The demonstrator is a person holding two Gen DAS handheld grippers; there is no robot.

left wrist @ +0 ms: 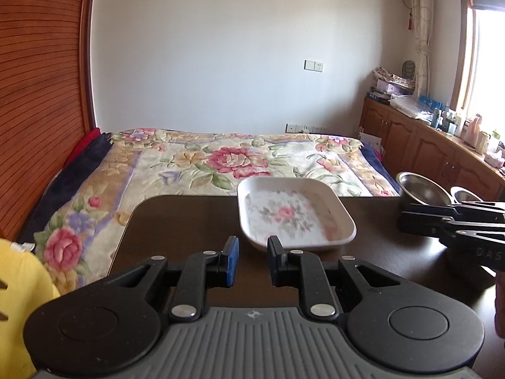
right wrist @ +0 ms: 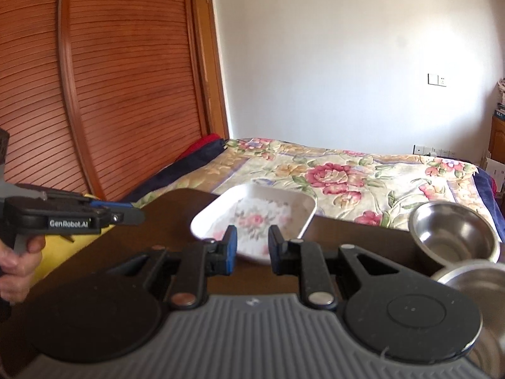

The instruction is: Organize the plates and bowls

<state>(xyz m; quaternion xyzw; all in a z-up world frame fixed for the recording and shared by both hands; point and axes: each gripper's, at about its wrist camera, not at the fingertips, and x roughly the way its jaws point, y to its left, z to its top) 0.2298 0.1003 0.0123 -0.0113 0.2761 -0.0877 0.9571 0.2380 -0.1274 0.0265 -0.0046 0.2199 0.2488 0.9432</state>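
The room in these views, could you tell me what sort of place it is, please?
Most likely a bedroom at home: a bed with a floral cover, a slatted wooden wardrobe, and a curtained window above low cabinets.

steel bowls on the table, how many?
2. One steel bowl stands at the table's far right edge, right of the white floral plate. A second bowl sits nearer the camera, right beside it, partly hidden by the right gripper. More may lie out of frame.
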